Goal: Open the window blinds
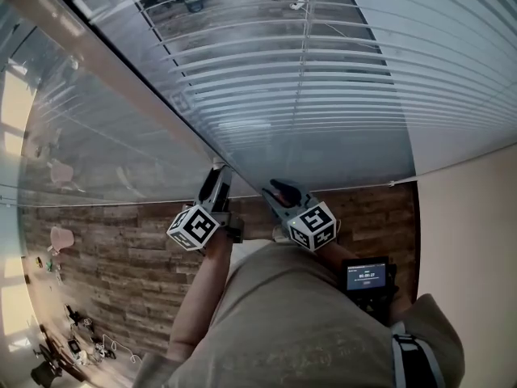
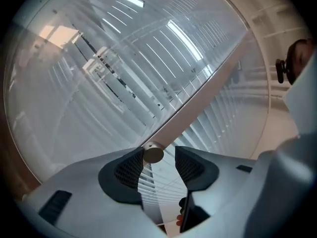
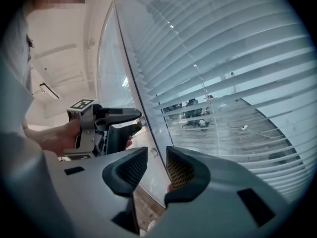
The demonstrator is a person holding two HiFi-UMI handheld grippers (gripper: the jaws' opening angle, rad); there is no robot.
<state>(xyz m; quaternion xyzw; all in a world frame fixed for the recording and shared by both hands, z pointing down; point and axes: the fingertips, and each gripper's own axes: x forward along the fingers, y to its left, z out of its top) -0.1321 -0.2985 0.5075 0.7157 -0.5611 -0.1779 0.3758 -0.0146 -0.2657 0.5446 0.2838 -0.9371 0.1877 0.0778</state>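
White slatted blinds (image 1: 339, 79) hang over the window with their slats tilted, and floor shows through the gaps. A pale tilt rod (image 2: 198, 103) runs diagonally down to a round end cap (image 2: 153, 154). That cap sits between the pads of my left gripper (image 2: 159, 165), which is open and does not press on it. In the head view the left gripper (image 1: 216, 186) points at the blinds' lower edge. My right gripper (image 1: 275, 191) is beside it. The right gripper (image 3: 156, 170) is open, its jaws a little apart with only the pane's thin edge (image 3: 130, 68) showing beyond them.
A glass pane (image 1: 89, 136) with reflections stands left of the blinds. Wood-look flooring (image 1: 121, 257) lies below, and a plain wall (image 1: 477, 233) is at the right. A small screen device (image 1: 366, 276) hangs at the person's waist. Small objects (image 1: 73, 346) lie on the floor at the lower left.
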